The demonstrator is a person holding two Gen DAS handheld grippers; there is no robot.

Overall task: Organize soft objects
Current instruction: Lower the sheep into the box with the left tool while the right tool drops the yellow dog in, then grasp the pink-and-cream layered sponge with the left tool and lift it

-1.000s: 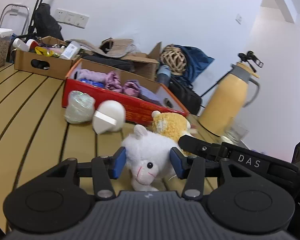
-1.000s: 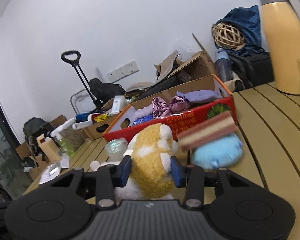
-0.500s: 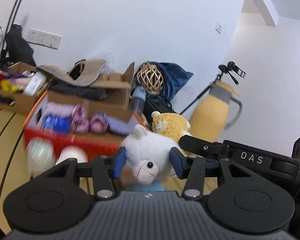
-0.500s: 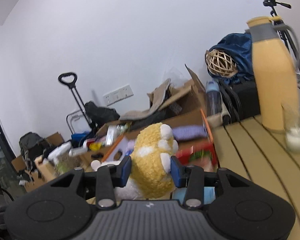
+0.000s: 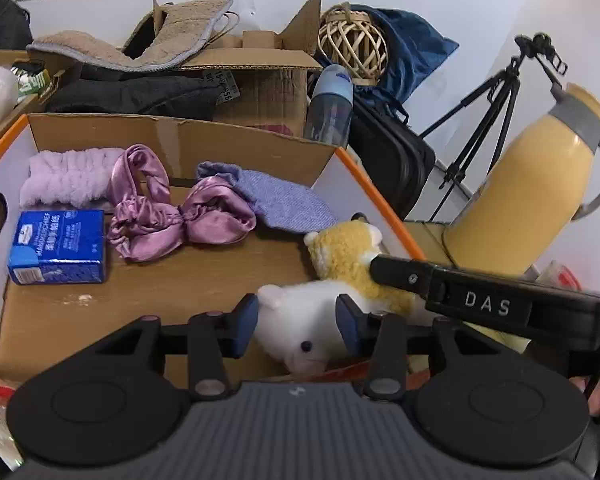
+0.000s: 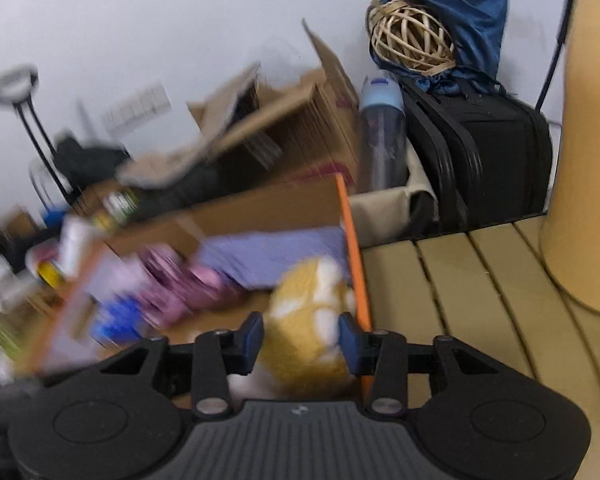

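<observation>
A white plush toy (image 5: 296,344) sits between the blue pads of my left gripper (image 5: 296,320), whose jaws are closing and pressing on it. In the right wrist view, blurred, my right gripper (image 6: 300,336) is closing on a yellow plush toy (image 6: 304,312), pads against its sides. Both toys hang over the near right corner of the red-and-orange cardboard box (image 5: 380,204). The yellow plush (image 5: 344,252) also shows in the left view, with a black finger of the right gripper (image 5: 404,272) against it.
Inside the box lie a lilac fluffy cloth (image 5: 68,176), pink satin scrunchies (image 5: 168,220), a purple cloth (image 5: 284,204) and a blue tissue pack (image 5: 56,246). A yellow thermos (image 5: 532,200) stands right of the box on slatted table (image 6: 460,280). Cardboard boxes, a bottle (image 5: 330,108) and a black bag (image 6: 492,160) stand behind.
Both grippers have carried their plush toys forward from above the table to over the open box, and its inside now fills the left view.
</observation>
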